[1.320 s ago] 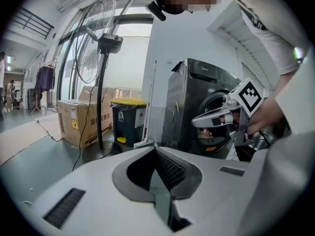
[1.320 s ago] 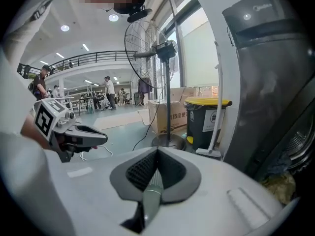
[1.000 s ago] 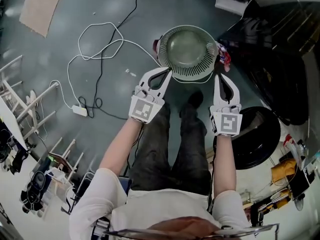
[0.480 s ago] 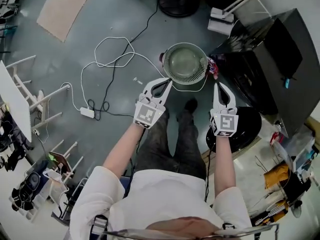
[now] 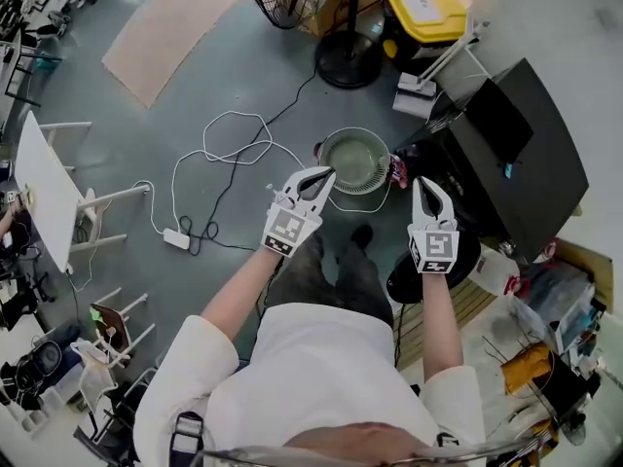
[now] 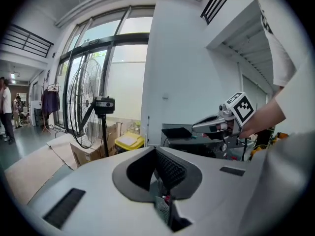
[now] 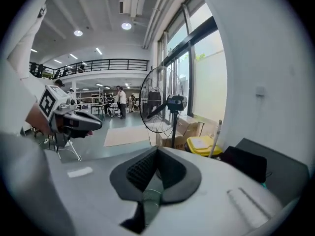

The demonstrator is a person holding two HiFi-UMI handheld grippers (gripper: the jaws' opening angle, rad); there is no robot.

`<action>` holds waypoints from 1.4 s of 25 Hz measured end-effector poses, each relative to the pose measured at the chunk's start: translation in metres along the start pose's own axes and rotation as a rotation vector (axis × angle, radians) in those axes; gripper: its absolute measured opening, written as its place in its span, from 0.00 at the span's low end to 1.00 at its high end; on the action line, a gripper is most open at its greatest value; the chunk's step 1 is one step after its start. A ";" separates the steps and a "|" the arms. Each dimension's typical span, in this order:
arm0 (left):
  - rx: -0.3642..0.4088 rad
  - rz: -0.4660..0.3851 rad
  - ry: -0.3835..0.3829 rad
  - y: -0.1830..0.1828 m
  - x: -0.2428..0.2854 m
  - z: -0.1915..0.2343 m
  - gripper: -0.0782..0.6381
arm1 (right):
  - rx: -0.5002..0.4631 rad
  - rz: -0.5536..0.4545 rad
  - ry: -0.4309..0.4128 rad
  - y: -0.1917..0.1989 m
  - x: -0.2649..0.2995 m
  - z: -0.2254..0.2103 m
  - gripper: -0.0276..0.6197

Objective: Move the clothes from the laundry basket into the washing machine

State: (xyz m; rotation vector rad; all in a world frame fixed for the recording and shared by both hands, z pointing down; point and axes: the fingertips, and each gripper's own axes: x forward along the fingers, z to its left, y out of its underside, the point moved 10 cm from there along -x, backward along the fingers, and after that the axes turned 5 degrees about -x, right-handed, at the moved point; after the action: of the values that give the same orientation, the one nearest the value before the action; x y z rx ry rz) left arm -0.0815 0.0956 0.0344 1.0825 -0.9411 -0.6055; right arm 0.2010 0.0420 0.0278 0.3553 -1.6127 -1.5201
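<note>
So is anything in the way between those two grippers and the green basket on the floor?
Nothing visible does. The left gripper and right gripper are held above the floor, jaws together and empty, with open air down to the laundry basket. A white cable lies on the floor beside it.

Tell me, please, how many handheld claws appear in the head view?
2. The left grey claw appears just below-left of the round pale-green laundry basket; the right grey claw just below-right of it. None seems hidden.

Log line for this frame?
left hand-held gripper: shut, empty | right hand-held gripper: shut, empty | laundry basket: floor, looks empty
</note>
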 end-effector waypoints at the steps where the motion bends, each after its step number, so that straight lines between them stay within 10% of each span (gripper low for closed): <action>1: 0.007 -0.008 0.004 -0.011 -0.004 -0.002 0.12 | -0.005 -0.006 0.000 -0.010 -0.007 -0.003 0.06; 18: 0.016 -0.130 0.015 -0.155 -0.063 -0.023 0.12 | -0.005 -0.156 0.038 -0.147 -0.108 -0.018 0.06; 35: 0.075 -0.191 0.027 -0.224 -0.072 -0.008 0.12 | 0.004 -0.268 0.152 -0.194 -0.141 -0.042 0.06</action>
State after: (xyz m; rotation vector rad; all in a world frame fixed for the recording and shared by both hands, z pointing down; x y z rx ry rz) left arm -0.1044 0.0734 -0.1994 1.2537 -0.8487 -0.7146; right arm 0.2476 0.0732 -0.2097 0.6951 -1.4933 -1.6444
